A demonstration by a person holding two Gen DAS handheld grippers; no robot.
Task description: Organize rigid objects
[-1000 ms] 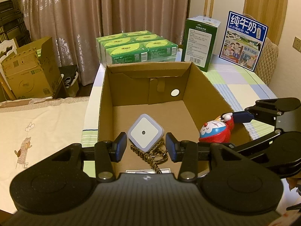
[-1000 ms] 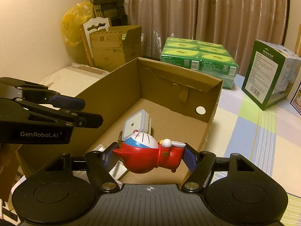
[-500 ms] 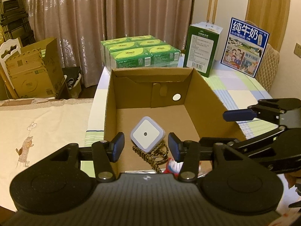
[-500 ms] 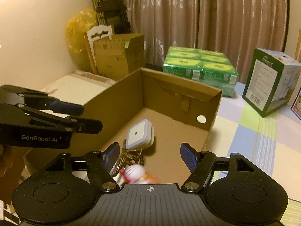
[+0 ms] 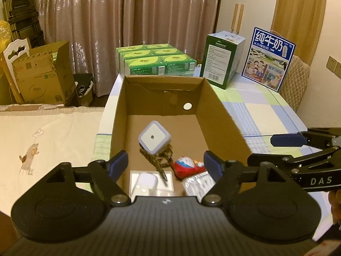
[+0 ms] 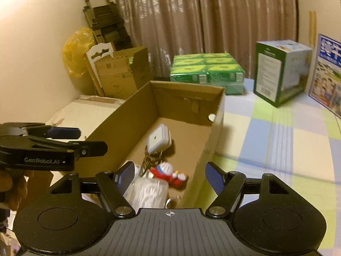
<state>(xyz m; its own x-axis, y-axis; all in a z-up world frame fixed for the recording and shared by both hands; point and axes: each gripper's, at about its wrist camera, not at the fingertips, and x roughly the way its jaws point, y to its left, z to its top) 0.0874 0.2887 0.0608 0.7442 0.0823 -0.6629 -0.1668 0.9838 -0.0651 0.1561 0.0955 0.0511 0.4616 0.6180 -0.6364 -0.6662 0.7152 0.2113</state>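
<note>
An open cardboard box [image 5: 119, 111] stands on the table. Inside lie a white square night light [image 5: 154, 138], a braided cord [image 5: 158, 162], a red and blue cat toy [image 5: 187, 166], a white charger pack [image 5: 149, 181] and a clear packet [image 5: 198, 185]. My left gripper [image 5: 165, 164] hovers above the box's near end, its jaws opening, nothing between them. My right gripper [image 6: 169, 173] hangs over the box's right near corner, its jaws opening too and empty. Below it the cat toy [image 6: 168, 171] lies on its side beside the night light [image 6: 158, 138].
Behind the box stand green tissue packs [image 5: 153, 61], a green carton [image 5: 221, 64] and a blue milk carton [image 5: 270, 57] on the checked tablecloth [image 5: 266, 111]. Stacked cardboard boxes [image 5: 40, 76] and a cream cloth [image 5: 42, 138] lie to the left.
The right gripper let go of the cat toy, which fell into the box near the cord. Both grippers rose and drew back. The left jaws spread much wider.
</note>
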